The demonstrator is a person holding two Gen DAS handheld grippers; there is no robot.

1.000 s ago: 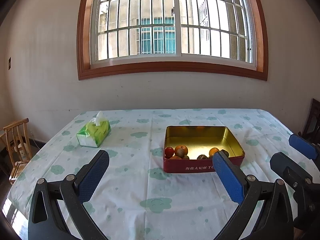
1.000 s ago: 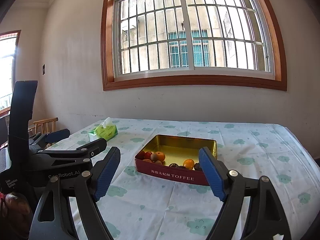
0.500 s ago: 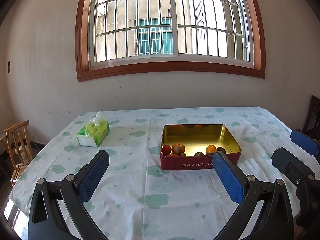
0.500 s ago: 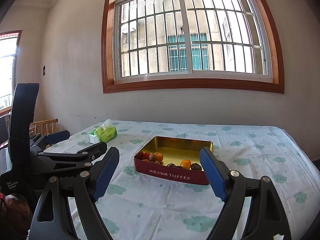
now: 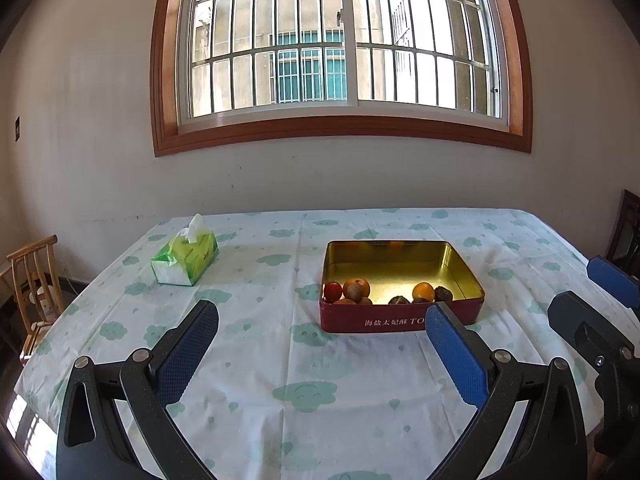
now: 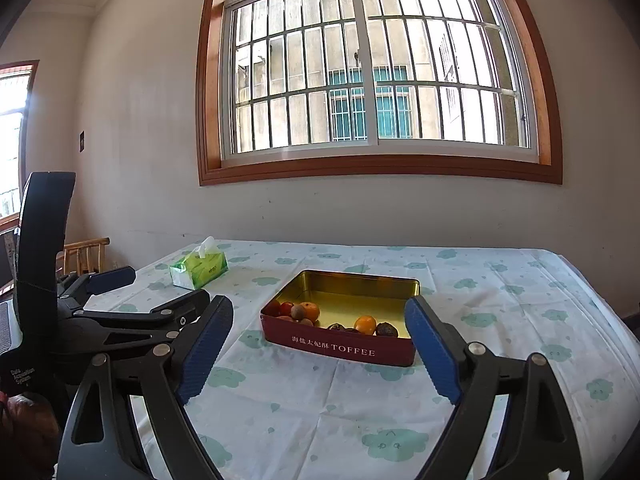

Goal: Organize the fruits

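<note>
Right hand-held gripper jaws opening wider than before, empty; left hand-held gripper apart, empty; fruits all in toffee tin; table otherwise fruit-free, task looks done.

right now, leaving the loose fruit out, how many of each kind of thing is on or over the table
toffee tin: 1
tissue box: 1
grippers: 2, the left gripper open, and the right gripper with its jaws opening and nothing between them
total: 4
</note>
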